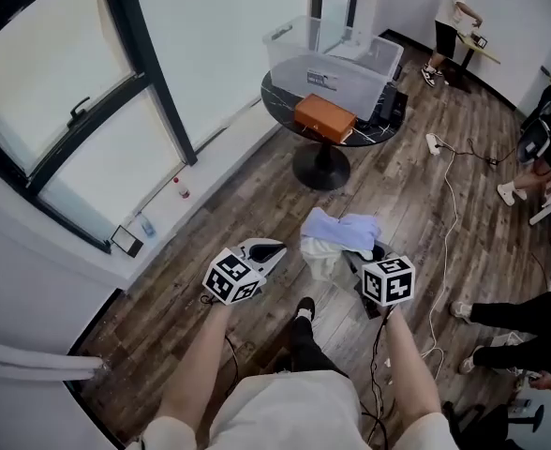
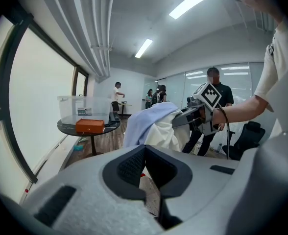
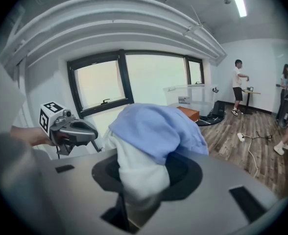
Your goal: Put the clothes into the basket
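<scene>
At the bottom of the head view, the person's two bare forearms are seen reaching forward, with one dark-shod foot [image 1: 304, 309] planted on the wooden floor [image 1: 247, 200] between them. The left gripper [image 1: 274, 247] is held over the floor with its jaws pressed together; in its own view nothing is seen between them. The right gripper [image 1: 362, 259] is held just beside it, and its jaws are pinched on the clothes [image 1: 339, 232]. The bundle is made up of a light blue garment [image 3: 156, 126] lying over a white garment [image 3: 141, 173]. The white one is drawn down between the jaws, and the blue one is draped over the top and hangs forward. The bundle is carried in the air above the floor, well apart from the basket.

Farther on, a round dark table [image 1: 277, 103] on a single foot is seen. On it stands the basket [image 1: 290, 64], a clear plastic bin. An orange box [image 1: 324, 117] lies just in front of the bin, at the near edge of the table. A white cable [image 1: 449, 204] trails across the floor to the right. A large dark-framed window [image 1: 69, 115] is set in the wall on the left.

At the far end of the room a person in a white top [image 1: 454, 17] stands at a small desk, and the legs of other people [image 1: 514, 315] are seen at the right edge.
</scene>
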Tool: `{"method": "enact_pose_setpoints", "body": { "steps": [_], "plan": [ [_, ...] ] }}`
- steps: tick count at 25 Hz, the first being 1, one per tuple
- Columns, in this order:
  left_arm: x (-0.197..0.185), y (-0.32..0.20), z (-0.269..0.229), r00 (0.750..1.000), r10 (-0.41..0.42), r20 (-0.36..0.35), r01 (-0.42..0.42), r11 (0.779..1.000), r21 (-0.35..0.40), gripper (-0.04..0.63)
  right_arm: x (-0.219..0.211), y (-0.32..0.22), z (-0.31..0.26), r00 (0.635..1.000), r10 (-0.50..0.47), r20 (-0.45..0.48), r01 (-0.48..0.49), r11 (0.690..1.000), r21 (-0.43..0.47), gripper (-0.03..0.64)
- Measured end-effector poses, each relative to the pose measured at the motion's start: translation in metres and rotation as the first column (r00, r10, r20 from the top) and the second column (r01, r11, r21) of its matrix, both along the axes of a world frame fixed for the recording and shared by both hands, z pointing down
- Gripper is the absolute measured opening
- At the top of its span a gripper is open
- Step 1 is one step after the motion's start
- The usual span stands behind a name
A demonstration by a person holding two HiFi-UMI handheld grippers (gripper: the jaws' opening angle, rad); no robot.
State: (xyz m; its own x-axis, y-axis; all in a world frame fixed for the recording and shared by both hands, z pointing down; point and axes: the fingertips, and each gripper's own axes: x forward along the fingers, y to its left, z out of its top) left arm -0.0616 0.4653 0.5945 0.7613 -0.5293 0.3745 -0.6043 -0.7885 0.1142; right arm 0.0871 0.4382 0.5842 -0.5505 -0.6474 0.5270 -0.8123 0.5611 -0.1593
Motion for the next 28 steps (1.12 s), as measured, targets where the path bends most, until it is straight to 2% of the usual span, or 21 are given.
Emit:
{"method": "enact_pose_setpoints", "body": {
  "steps": [4,10,16,28],
  "plan": [
    [0.005,-0.051,-0.004,1.0,0.013,0.023,-0.013,1.0,-0.017,0.014,0.0,-0.052,-0.008,1.0,-0.009,0.006,0.009,1.0,0.01,0.149],
    [0.012,-0.139,-0.016,0.999,0.001,0.039,-0.001,1.0,-0.002,0.014,0.012,-0.13,-0.021,1.0,-0.025,0.011,0.025,0.999,0.03,0.149],
    [0.022,-0.214,-0.021,0.999,-0.017,0.032,0.017,1.0,0.004,0.014,0.022,-0.194,-0.023,0.998,-0.051,0.027,0.05,0.998,0.029,0.149],
    [0.02,-0.323,-0.042,0.999,-0.017,0.046,0.015,0.999,0.043,0.014,0.009,-0.3,-0.03,0.997,-0.059,0.04,0.058,0.998,0.028,0.149]
  ]
}}
